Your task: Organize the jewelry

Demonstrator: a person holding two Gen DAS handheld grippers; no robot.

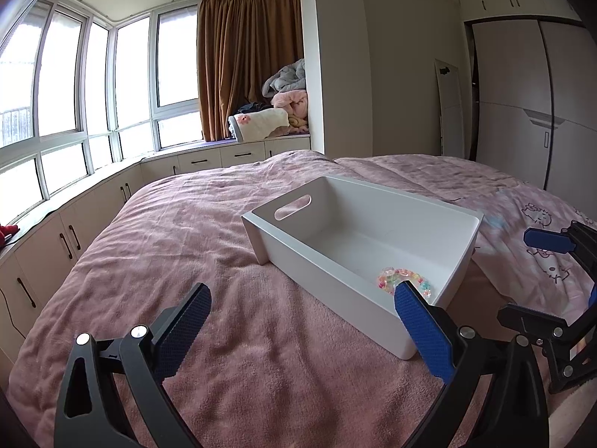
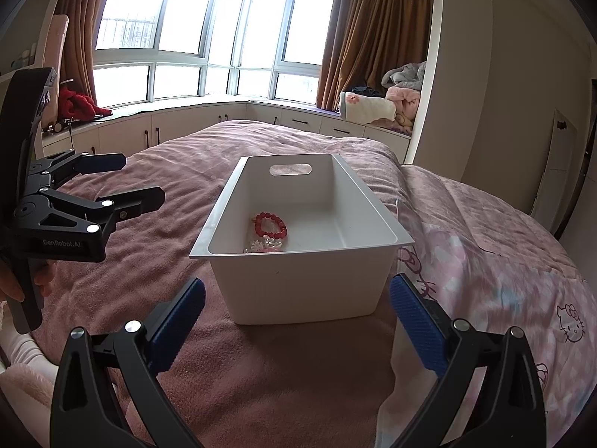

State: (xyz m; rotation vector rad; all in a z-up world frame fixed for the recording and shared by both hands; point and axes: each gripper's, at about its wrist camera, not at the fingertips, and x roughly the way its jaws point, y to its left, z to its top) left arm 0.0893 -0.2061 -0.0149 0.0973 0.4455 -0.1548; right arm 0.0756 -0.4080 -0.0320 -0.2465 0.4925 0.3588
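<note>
Both grippers, left (image 1: 298, 306) and right (image 2: 296, 298), fingers spread and holding nothing; white bin (image 2: 373, 201) on bed holds light, floppy red bead bracelet (image 2: 270, 224), best pinched across its strand.

**Plush cloth, matt plastic, glossy beads**

The bed (image 2: 238, 366) wears a fuzzy pink fleece blanket, with smoother printed cotton along its right edge. The bin (image 2: 298, 283) is smooth, matt white plastic. A red bracelet (image 2: 270, 225) looks of glossy beads. Both tools show matt black frames, ribbed blue rubbery pads (image 1: 423, 330) and shiny metal screws
</note>
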